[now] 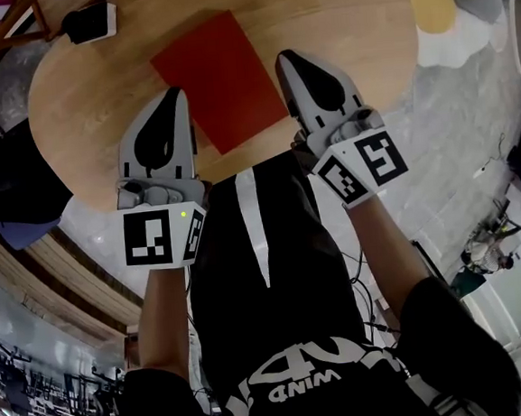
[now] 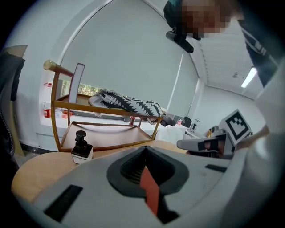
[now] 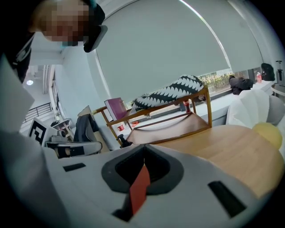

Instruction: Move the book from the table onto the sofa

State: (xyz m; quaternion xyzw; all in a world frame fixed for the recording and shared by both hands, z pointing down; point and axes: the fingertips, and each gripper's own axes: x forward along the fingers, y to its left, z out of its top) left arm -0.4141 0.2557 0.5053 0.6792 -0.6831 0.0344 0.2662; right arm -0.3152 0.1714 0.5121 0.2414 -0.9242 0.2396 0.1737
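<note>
Shut and empty, my left tongs (image 1: 175, 92) and right tongs (image 1: 285, 57) flank the flat red book (image 1: 222, 79) on the round wooden surface (image 1: 344, 23); I'd open them before gripping.

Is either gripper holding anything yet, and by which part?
Nothing. Left gripper and right gripper are both shut, empty; the book lies flat on the table between them.

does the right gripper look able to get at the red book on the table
Probably yes. The flat red rectangular book lies uncovered on the round wooden table, and the right gripper sits beside its right edge with nothing between. Its jaws are shut, so they would need opening first.
</note>
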